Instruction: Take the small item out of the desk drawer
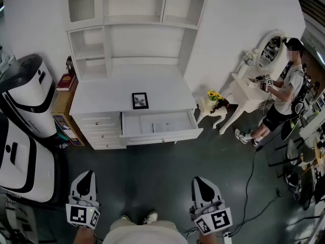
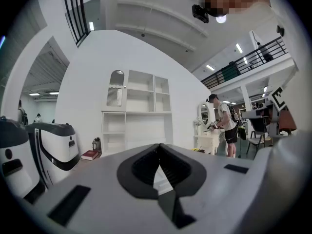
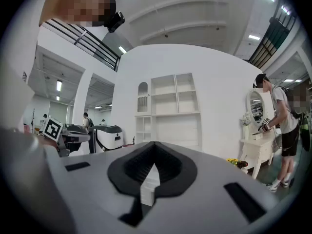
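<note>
White desk [image 1: 109, 96] and drawer [image 1: 147, 121], black-framed picture [image 1: 140, 100], red book [image 1: 65, 81], yellow flowers [image 1: 213, 94], dark grey floor [image 1: 167, 164]; left gripper [image 1: 87, 173] and right gripper [image 1: 199, 180] patterned with black-and-white squares.

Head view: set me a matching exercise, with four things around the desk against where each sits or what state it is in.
Things:
1. desk drawer
2. picture frame
3. red book
4. yellow flowers

Places or states:
A. on the small white stand right of the desk
B. pulled open
C. on the wooden cabinet left of the desk
D. on top of the desk

Pairs: 1-B; 2-D; 3-C; 4-A
</note>
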A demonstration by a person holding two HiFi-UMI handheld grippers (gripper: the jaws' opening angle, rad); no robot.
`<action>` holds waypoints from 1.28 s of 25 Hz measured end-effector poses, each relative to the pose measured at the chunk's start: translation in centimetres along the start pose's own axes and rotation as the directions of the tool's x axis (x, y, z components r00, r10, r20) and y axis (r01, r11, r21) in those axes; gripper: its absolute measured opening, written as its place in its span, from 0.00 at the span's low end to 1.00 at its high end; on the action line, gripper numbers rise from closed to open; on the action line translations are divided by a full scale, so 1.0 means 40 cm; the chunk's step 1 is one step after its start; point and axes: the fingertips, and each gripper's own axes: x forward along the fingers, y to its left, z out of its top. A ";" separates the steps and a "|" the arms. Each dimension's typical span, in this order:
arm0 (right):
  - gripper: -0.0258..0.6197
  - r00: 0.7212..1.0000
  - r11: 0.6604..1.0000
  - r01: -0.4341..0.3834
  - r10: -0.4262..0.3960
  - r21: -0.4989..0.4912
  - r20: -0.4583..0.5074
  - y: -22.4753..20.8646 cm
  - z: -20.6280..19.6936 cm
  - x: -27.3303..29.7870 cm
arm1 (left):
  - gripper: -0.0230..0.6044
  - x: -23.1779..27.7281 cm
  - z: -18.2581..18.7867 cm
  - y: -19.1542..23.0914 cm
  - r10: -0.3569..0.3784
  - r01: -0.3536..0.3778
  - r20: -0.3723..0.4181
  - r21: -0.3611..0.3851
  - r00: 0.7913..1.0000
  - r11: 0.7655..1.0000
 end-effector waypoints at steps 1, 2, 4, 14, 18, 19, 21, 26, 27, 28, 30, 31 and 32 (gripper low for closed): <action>0.06 1.000 1.000 0.001 -0.001 -0.001 0.000 0.000 0.002 0.003 | 0.06 0.002 -0.003 0.004 -0.002 0.002 0.005 0.001 1.000 1.000; 0.06 1.000 1.000 0.002 -0.002 -0.001 0.000 0.001 0.003 0.006 | 0.06 0.003 -0.005 0.006 -0.004 0.004 0.009 0.001 1.000 1.000; 0.05 1.000 1.000 0.002 -0.002 -0.002 0.001 0.002 0.005 0.008 | 0.06 0.005 0.001 0.007 -0.003 0.003 0.007 0.002 1.000 1.000; 0.06 1.000 0.999 -0.026 0.026 0.029 0.016 0.002 0.000 0.007 | 0.06 0.013 0.017 0.004 0.004 -0.004 0.028 0.003 1.000 1.000; 0.06 0.998 0.996 -0.049 0.046 0.070 0.049 -0.016 0.009 0.008 | 0.55 0.037 0.036 -0.011 0.012 -0.013 0.060 0.031 0.998 0.999; 0.06 0.998 0.996 -0.050 0.046 0.070 0.050 -0.021 0.008 0.009 | 0.64 0.042 0.038 -0.012 0.022 -0.025 0.065 0.041 0.998 0.999; 0.06 0.998 0.996 -0.050 0.047 0.071 0.050 -0.034 0.005 0.010 | 0.72 0.048 0.044 -0.014 0.042 -0.046 0.080 0.046 0.996 0.998; 0.06 0.997 0.996 -0.062 0.059 0.071 0.053 -0.074 0.004 0.012 | 0.86 0.064 0.064 -0.045 0.049 -0.054 0.118 0.047 0.992 0.997; 0.06 0.997 0.995 -0.066 0.062 0.071 0.054 -0.080 0.004 0.013 | 0.88 0.067 0.064 -0.051 0.047 -0.052 0.118 0.043 0.992 0.998; 0.06 0.996 0.995 -0.069 0.065 0.071 0.054 -0.085 0.003 0.015 | 0.89 0.071 0.063 -0.056 0.047 -0.051 0.115 0.037 0.992 0.998; 0.06 0.996 0.995 -0.076 0.072 0.072 0.054 -0.098 0.000 0.017 | 0.90 0.076 0.060 -0.066 0.048 -0.052 0.111 0.032 0.993 0.998; 0.06 0.996 0.994 -0.079 0.075 0.072 0.052 -0.104 -0.002 0.018 | 0.91 0.079 0.059 -0.072 0.048 -0.052 0.108 0.031 0.993 0.998; 0.06 0.996 0.994 -0.082 0.079 0.073 0.050 -0.110 -0.005 0.018 | 0.91 0.080 0.057 -0.079 0.047 -0.051 0.104 0.031 0.994 0.998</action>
